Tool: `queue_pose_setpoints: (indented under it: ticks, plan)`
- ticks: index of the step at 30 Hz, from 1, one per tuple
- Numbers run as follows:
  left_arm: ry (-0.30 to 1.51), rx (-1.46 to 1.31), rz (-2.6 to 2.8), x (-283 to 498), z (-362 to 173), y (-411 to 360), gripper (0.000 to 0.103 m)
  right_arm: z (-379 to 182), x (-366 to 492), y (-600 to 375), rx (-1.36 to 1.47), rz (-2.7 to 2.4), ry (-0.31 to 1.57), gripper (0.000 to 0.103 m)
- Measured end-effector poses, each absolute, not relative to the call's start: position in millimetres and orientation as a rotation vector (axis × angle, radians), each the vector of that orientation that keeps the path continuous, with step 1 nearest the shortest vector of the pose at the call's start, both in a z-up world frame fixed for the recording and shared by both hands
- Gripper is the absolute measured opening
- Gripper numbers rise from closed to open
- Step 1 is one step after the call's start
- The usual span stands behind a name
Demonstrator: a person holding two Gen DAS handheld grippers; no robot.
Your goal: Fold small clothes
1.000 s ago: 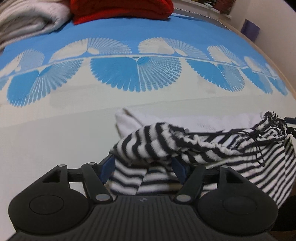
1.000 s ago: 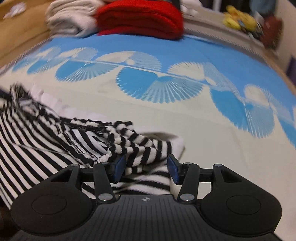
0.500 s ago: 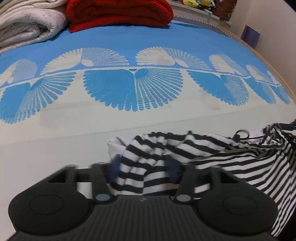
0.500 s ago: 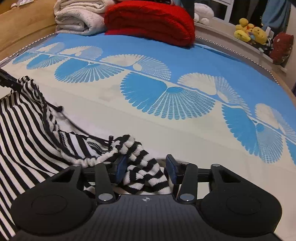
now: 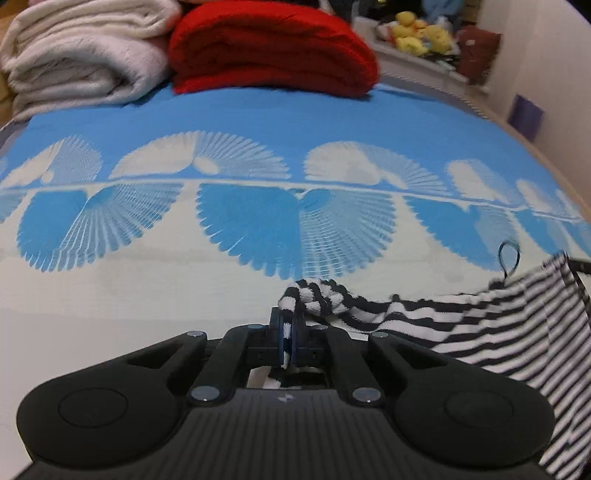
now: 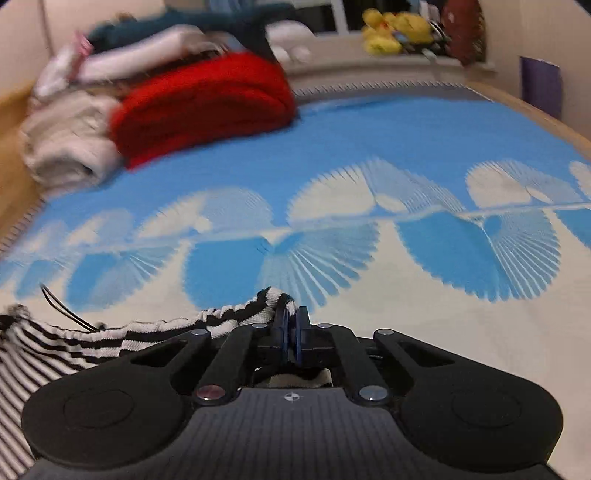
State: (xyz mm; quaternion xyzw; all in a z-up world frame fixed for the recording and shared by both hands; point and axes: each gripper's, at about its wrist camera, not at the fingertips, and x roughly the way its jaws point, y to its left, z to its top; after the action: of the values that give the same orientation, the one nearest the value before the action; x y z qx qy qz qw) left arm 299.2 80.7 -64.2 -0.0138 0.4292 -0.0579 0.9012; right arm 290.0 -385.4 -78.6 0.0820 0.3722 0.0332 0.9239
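A black-and-white striped garment (image 5: 480, 332) hangs stretched between my two grippers above the bed. My left gripper (image 5: 290, 325) is shut on one bunched end of its edge, and the cloth runs off to the right. In the right wrist view my right gripper (image 6: 291, 325) is shut on the other end, and the striped garment (image 6: 74, 343) runs off to the left. A thin black drawstring loop (image 5: 508, 258) sticks up from the edge. The lower part of the garment is hidden below both grippers.
The bed cover (image 5: 258, 122) is blue and cream with fan patterns. At its far end lie a folded red blanket (image 5: 273, 48) and a folded white blanket (image 5: 81, 55). Yellow plush toys (image 6: 395, 33) sit on a ledge behind. A wall runs along the right side.
Both grippers have closed on the striped garment's edge and lifted it off the bed, pulling it taut between them. Both views have tilted up toward the far end of the bed.
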Motion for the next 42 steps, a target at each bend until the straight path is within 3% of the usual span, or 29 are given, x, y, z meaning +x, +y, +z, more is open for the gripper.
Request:
queue_pose_setpoints:
  ticks: [6,8,9,10,12,17,19,22,24,27,30,33,35,42]
  plan:
    - [1.027,-0.018,-0.098,313.3,-93.5,81.7,0.011,-115.5,310.8,-366.9,0.136,0.025,0.933,0.003]
    - [0.988,-0.050,-0.106,310.0,-80.9,88.2,0.030,-106.7,307.2,-373.0,0.166,0.018,0.912,0.016]
    - [0.968,-0.073,-0.115,307.8,-75.7,93.2,0.046,-100.0,303.4,-379.7,0.205,0.026,0.891,0.021]
    - [0.955,-0.091,-0.122,306.1,-71.8,97.3,0.052,-93.9,299.5,-386.6,0.239,0.036,0.875,0.032]
    - [0.950,-0.114,-0.133,305.5,-71.3,101.7,0.052,-85.9,290.8,-400.8,0.304,0.072,0.856,0.040]
    - [1.000,-0.118,-0.153,314.0,-84.8,93.9,0.049,-99.5,283.1,-415.8,0.318,0.102,0.935,0.041]
    - [1.012,-0.100,-0.167,316.6,-89.4,89.6,0.004,-107.3,285.0,-411.0,0.314,0.131,0.960,0.040]
    - [0.928,-0.102,-0.075,316.8,-83.8,95.2,0.004,-105.4,288.2,-398.1,0.253,0.146,0.925,0.000]
    - [0.927,-0.116,-0.047,317.1,-85.3,97.9,0.004,-96.9,289.8,-399.9,0.271,0.096,0.856,0.000]
    - [1.034,-0.030,-0.106,318.7,-100.5,81.7,0.010,-107.0,295.7,-394.5,0.214,0.030,0.917,0.001]
    - [0.992,0.008,-0.071,307.1,-82.0,81.3,0.036,-106.0,287.9,-391.7,0.193,-0.006,0.950,0.002]
    - [0.941,-0.142,-0.078,283.3,-49.6,105.0,0.037,-75.4,261.6,-408.1,0.288,-0.015,0.879,0.016]
    - [0.972,-0.186,-0.085,262.8,-34.4,116.3,0.037,-58.2,240.4,-417.8,0.314,0.013,0.868,0.036]
    - [1.135,-0.189,-0.136,183.3,-37.1,135.3,0.039,-56.7,156.8,-429.8,0.310,0.128,1.002,0.043]
